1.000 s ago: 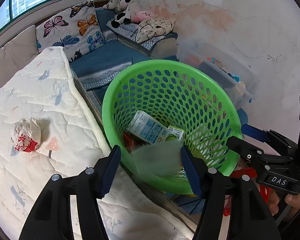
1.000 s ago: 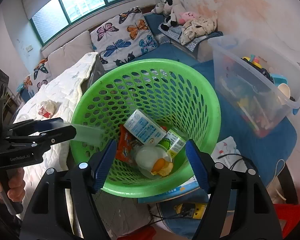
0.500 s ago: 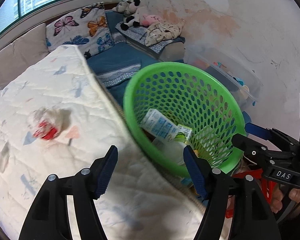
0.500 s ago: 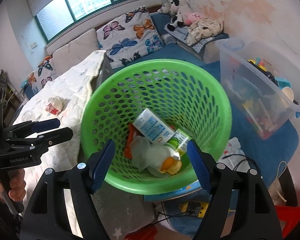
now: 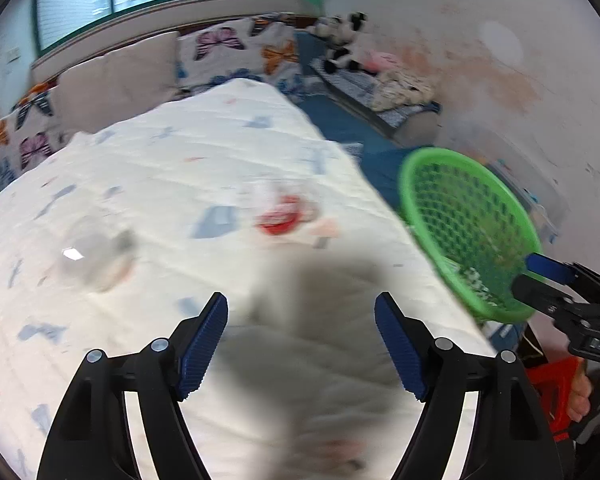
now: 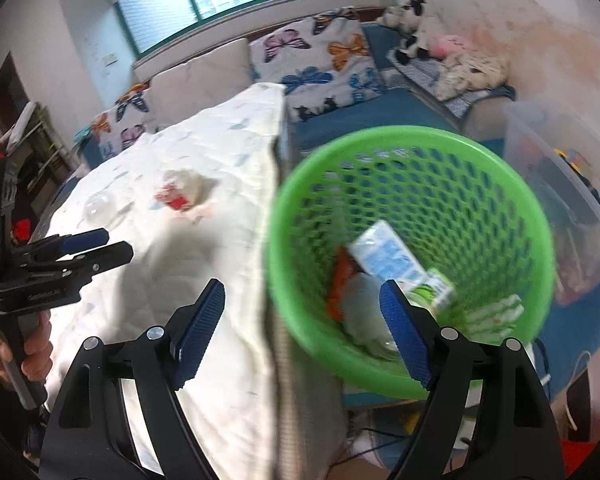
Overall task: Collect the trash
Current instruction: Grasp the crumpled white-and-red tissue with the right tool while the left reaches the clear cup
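Observation:
A green mesh basket (image 6: 412, 152) stands beside the bed and holds a blue-white carton (image 6: 384, 256), an orange wrapper (image 6: 340, 280) and other trash. On the white quilt (image 5: 160, 160) lie a crumpled red-and-white wrapper (image 5: 280, 216) and a clear plastic piece (image 5: 92, 256). My left gripper (image 5: 300, 344) hovers over the quilt, jaws opening, nothing between them. My right gripper (image 6: 300, 332) hangs over the quilt's edge and the basket rim, jaws opening and empty. The basket (image 5: 460, 216) shows at the right of the left wrist view, the wrapper (image 6: 178, 194) far left in the right one.
Butterfly cushions (image 6: 320, 56) and plush toys (image 6: 416, 36) line the window side. A clear storage bin (image 6: 560, 184) of toys stands right of the basket. A blue mat (image 6: 364, 116) lies behind it. Cables and a red stool (image 5: 556, 384) sit low by the floor.
Both grippers swung left from above the basket toward the quilt. The clear piece the left gripper held over the basket is gone from its jaws. Both pairs of jaws have widened.

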